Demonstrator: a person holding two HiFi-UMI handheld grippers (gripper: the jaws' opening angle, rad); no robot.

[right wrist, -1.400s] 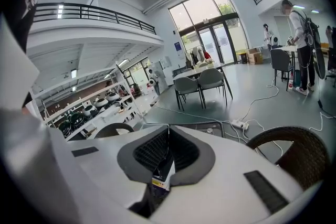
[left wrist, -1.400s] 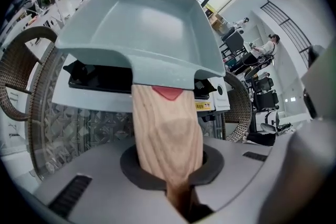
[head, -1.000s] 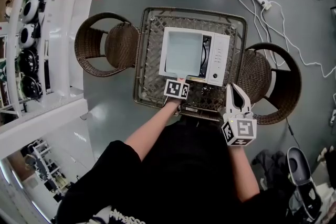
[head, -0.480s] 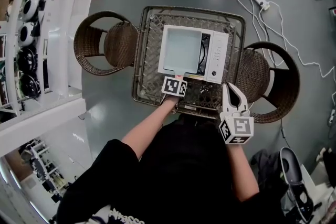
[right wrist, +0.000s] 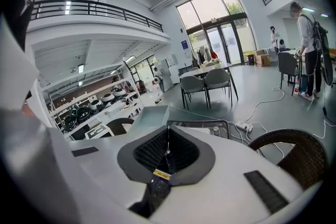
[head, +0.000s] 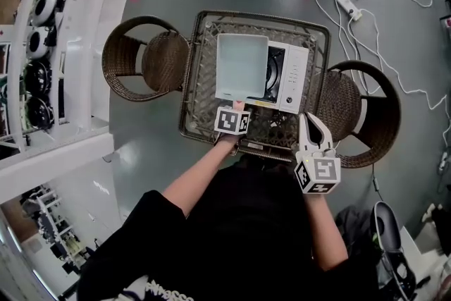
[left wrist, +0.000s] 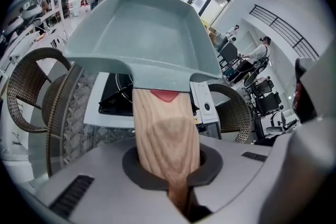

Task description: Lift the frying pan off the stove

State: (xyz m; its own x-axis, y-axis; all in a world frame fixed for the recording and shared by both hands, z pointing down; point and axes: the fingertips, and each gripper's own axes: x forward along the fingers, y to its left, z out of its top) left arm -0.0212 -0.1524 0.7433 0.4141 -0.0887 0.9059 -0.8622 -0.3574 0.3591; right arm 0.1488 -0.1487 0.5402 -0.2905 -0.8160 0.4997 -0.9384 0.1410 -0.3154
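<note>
Rigid frying pan [left wrist: 147,34], likely front-heavy, so the wooden handle [left wrist: 165,134] at its 6 o'clock is the hold. The left gripper [head: 237,109] fingers clamp that handle, with the pan raised above the stove [head: 290,77]. The right gripper [right wrist: 168,150] fingers are closed on nothing.

Square frying pan [head: 241,67] is held by its handle in left gripper [head: 237,107], overlapping the 9 o'clock side of stove [head: 290,77]. At 5 o'clock of stove, right gripper [head: 311,120] is seen above near edge of wicker table [head: 201,91].

Pan [head: 241,67] over stove [head: 294,77] on table [head: 194,102], between left chair [head: 144,60] and right chair [head: 363,113]
</note>
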